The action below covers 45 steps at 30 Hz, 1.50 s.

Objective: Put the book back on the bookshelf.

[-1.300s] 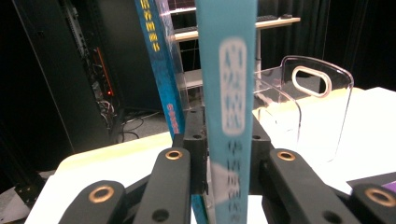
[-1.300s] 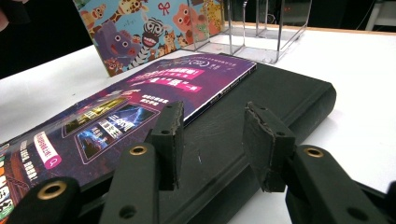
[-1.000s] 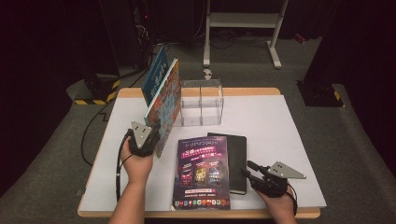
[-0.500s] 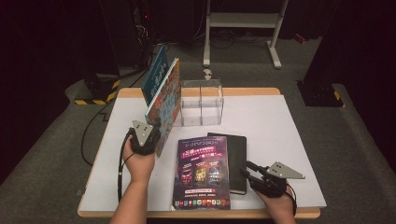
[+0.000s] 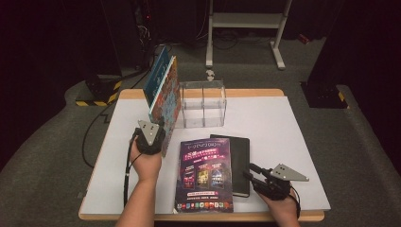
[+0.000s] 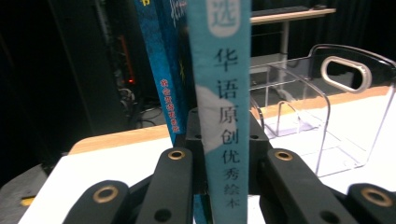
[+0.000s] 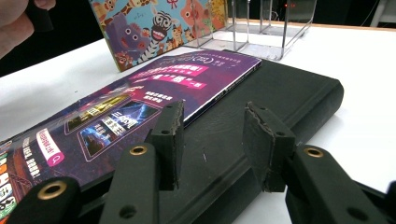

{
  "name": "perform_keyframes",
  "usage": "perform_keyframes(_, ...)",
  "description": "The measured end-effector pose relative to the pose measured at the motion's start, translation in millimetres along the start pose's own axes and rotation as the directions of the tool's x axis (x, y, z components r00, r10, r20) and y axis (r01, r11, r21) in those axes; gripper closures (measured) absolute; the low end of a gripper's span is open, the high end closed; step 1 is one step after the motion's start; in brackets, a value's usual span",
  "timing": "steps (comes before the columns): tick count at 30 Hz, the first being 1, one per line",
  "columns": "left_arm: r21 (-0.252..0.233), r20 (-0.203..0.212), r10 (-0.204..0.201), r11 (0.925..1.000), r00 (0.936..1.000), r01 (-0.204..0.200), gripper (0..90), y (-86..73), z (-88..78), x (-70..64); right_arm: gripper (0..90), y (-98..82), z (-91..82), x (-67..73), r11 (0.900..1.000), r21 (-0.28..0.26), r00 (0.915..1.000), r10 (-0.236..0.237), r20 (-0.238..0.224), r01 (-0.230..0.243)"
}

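From above, your left claw (image 5: 158, 137) holds the picture book (image 5: 166, 101) upright beside the clear organizer (image 5: 203, 104) on the bench (image 5: 283, 123). Along that claw, its jaws clamp the book's spine. Your right claw (image 7: 212, 140) hovers released over the black notebook (image 7: 280, 98).

A picture book (image 5: 166, 106) with a cartoon-animal cover and a pale blue spine printed with Chinese characters (image 6: 224, 116) is held upright on the white table, just left of the clear plastic organizer (image 5: 203, 104). A darker blue book (image 5: 155, 78) is stood against its far side.
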<state>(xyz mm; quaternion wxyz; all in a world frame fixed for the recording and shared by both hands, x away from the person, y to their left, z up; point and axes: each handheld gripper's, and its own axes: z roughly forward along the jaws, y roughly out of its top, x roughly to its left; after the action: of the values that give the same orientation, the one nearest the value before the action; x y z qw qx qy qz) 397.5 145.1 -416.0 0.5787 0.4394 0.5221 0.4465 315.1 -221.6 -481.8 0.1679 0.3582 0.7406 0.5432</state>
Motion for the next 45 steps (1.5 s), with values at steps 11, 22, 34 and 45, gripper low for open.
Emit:
perform_keyframes(11,-0.023,-0.08,-0.024,0.9995,0.9965,0.022,78.1,-3.2,-0.7,-9.8,58.5,0.5,1.5,1.1,1.0,0.001,0.9999,-0.003,-0.013,0.003)
perform_keyframes(22,-0.007,-0.053,-0.04,0.9992,0.9978,0.04,76.5,-2.9,-2.0,-5.9,58.5,0.5,3.0,1.8,1.0,0.004,0.9998,-0.007,-0.017,0.007)
perform_keyframes(34,0.023,0.043,-0.082,0.9964,0.9957,0.081,66.4,0.6,-16.5,5.0,58.4,-0.7,4.9,1.9,1.0,0.016,0.9999,-0.007,-0.012,0.007)
perform_keyframes(45,0.08,0.118,-0.104,0.9922,0.9875,0.095,59.2,-4.3,-23.6,15.6,58.0,-2.2,8.7,2.4,0.999,0.037,0.9998,-0.014,-0.015,0.015)
